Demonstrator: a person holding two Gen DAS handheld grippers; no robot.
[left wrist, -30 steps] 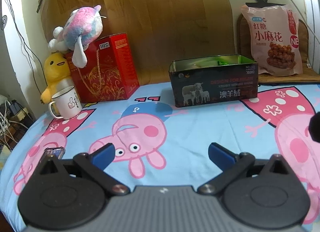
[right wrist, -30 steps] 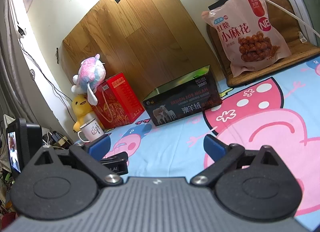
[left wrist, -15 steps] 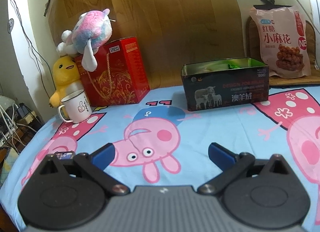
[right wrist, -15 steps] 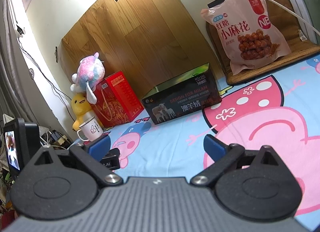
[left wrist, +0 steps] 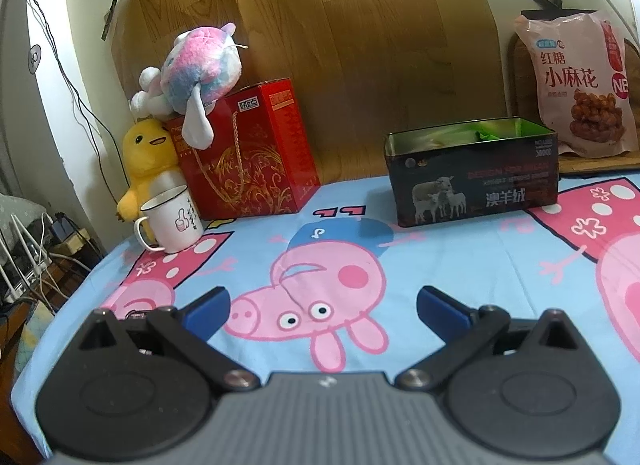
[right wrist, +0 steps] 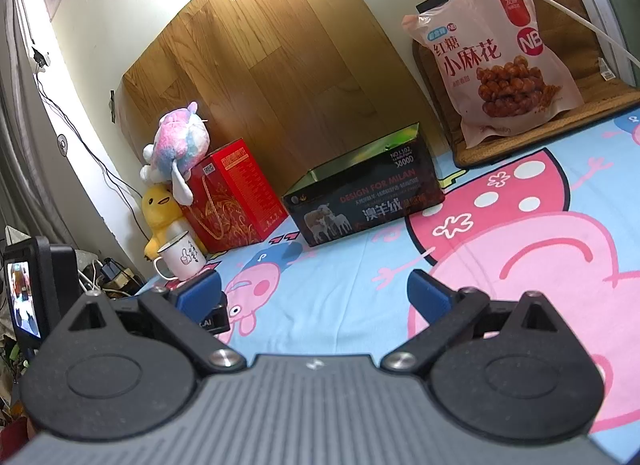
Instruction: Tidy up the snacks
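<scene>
Left wrist view: the left gripper [left wrist: 322, 311] is held low over the Peppa Pig cloth [left wrist: 460, 265], its blue fingertips spread wide with nothing between them. The black tin box [left wrist: 474, 181], lid off and with green-wrapped contents seen inside, stands well ahead and slightly to the right of the claw. The pink bag of fried dough twists [left wrist: 580, 85] is propped upright behind and to the right of the tin, on a brown mat. A broad stretch of bare cloth is seen between fingertips and tin. Along the left edge a white mug [left wrist: 172, 219], a yellow duck plush [left wrist: 146, 169] and a red gift box [left wrist: 248, 153] topped by a pink-and-blue plush [left wrist: 196, 69] are grouped close together.

Right wrist view: the right gripper [right wrist: 314, 295] is likewise spread wide and holds nothing. The tin [right wrist: 368, 201] is seen ahead near centre, the snack bag [right wrist: 492, 53] far ahead to the right, with open cloth [right wrist: 340, 285] in between.
</scene>
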